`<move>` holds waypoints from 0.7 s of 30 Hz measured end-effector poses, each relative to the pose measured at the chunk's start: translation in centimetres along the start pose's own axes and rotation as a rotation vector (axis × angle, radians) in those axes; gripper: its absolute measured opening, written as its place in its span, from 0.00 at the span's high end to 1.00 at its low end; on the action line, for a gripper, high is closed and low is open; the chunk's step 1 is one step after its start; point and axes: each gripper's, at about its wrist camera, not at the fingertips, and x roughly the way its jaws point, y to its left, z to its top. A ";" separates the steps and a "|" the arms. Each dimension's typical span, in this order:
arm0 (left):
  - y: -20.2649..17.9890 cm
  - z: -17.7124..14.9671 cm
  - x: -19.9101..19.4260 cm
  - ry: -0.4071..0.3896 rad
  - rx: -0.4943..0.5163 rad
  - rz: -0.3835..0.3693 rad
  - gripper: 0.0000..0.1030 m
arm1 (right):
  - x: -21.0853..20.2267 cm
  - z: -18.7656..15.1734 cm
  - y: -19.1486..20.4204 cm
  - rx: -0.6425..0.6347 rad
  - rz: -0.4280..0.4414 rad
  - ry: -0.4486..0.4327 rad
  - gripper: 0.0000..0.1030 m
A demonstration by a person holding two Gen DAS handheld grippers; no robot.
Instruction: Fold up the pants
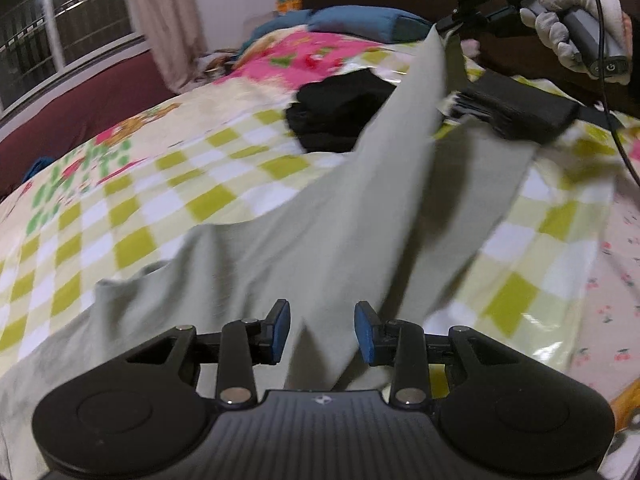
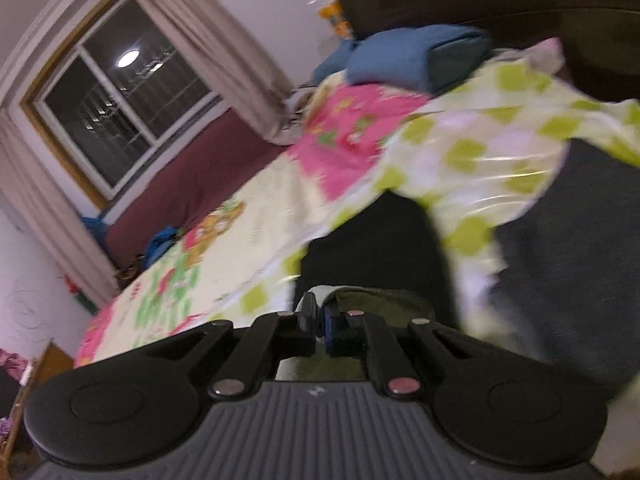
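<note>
On the bed (image 1: 168,184), over its green-checked sheet, the pale grey-green pants (image 1: 304,240) lie spread, plain and wrinkled, one edge lifted into a taut ridge. The left gripper (image 1: 322,330) hovers above them, jaws apart and empty. At upper right the right gripper (image 2: 320,320), held in a gloved hand (image 1: 568,28), has its jaws clamped on that raised edge. No writing is legible.

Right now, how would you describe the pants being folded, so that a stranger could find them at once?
Look at the bed with the yellow-green checked blanket. The pants lie across its near part, one leg lifted by the right gripper. They are plain pale grey-green, unlike the black clothes behind them.
</note>
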 end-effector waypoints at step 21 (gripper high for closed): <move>-4.9 2.8 0.5 0.050 0.155 0.009 0.51 | -3.5 1.6 -0.5 -0.062 0.193 -0.066 0.95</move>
